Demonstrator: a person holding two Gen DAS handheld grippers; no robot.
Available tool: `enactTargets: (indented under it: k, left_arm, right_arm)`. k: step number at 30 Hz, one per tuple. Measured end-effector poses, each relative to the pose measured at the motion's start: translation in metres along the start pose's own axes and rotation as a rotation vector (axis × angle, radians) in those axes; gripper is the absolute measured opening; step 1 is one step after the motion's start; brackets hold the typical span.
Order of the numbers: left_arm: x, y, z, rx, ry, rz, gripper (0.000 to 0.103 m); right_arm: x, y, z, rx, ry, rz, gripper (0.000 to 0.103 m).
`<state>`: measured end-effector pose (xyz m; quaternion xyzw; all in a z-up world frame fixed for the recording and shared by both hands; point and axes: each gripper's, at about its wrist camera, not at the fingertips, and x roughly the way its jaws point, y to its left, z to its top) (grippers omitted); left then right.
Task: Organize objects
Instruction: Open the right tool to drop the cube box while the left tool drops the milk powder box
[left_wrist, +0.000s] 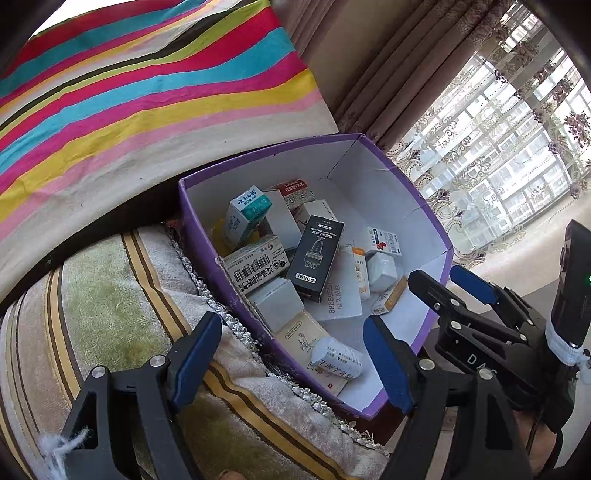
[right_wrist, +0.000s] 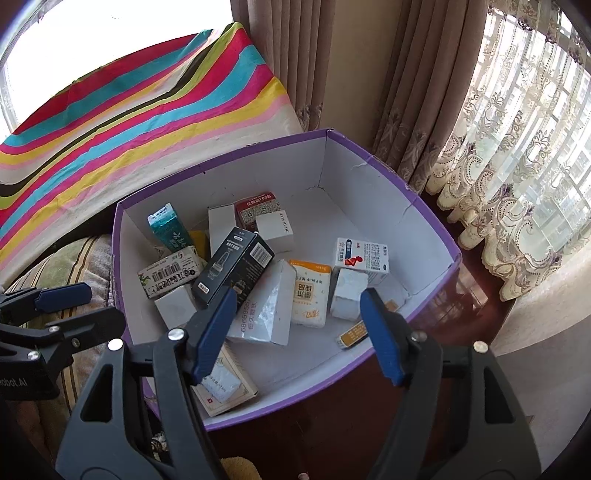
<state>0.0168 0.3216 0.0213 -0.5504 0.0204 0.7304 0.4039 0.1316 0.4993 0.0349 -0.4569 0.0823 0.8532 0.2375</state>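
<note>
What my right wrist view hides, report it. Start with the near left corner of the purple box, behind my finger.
Observer: A white paper-wrapped roll lies on a flat beige packet there.
Operator: Give me the left gripper's position.
Observer: The left gripper hangs with jaws open, one finger over the striped towel, the other over the purple box.
Operator: Check behind my own gripper.
Observer: The right gripper carries a black device showing a green light.

Striped cloth (left_wrist: 147, 96), brown curtains (right_wrist: 413, 74) (lace one (right_wrist: 517, 166) beside), towel (left_wrist: 110, 295)
</note>
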Motion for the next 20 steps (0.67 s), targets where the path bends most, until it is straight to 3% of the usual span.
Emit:
enactTargets:
  k: [4,8,20]
  left_arm:
    - [-0.0006,0.0023,0.0003,-0.014,0.004,-0.027,0.083]
    - [0.0042,-0.0048,0.0003,0.021,0.028,0.015,0.085]
    - [0.0053,-0.0058,0.0003,0.046,0.032,0.004,0.089]
  right_arm:
    - [0.0013,-0.0015,-0.0023,0.006,0.006,0.002,0.073]
    - [0.0013,-0.0009,-0.0021,0.005,0.004,0.005,0.073]
    - [0.0019,0.0007,-0.0033,0.007,0.007,0.009,0.073]
